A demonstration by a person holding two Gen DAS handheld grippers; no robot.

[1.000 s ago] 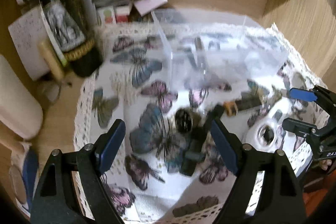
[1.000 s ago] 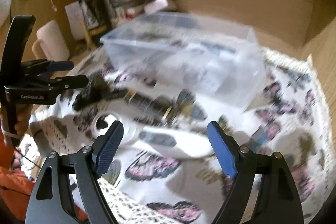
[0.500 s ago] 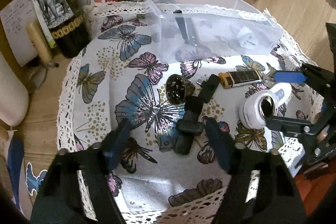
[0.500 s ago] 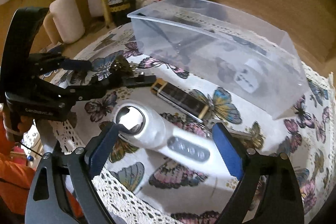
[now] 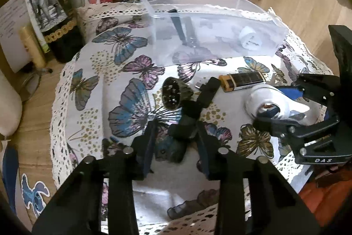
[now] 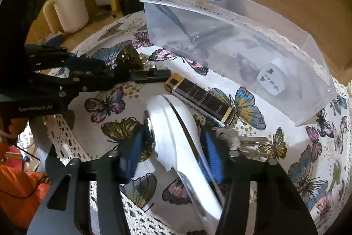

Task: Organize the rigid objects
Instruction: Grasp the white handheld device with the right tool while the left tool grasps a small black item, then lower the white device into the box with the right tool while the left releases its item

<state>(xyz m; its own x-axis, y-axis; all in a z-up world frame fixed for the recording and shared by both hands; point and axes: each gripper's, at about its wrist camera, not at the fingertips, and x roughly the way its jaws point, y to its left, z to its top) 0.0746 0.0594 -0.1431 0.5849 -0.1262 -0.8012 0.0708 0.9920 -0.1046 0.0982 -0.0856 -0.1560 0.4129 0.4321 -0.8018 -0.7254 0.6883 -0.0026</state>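
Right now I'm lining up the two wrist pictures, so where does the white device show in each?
Left wrist: the white device lies at the right, between the right gripper's fingers.
Right wrist: it fills the lower centre, running toward the camera between the blue pads.
Shared landmark: the black-and-gold lighter lies just beyond it, before the clear box.

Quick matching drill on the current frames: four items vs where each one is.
Items:
1. white handheld device
2. black tool
3. white plug adapter
4. black-and-gold lighter

Places:
A. inside the clear bin
B. between the left claw fingers
C. between the right claw fingers
D. lying free on the butterfly cloth

Pairs: 1-C, 2-B, 3-A, 4-D
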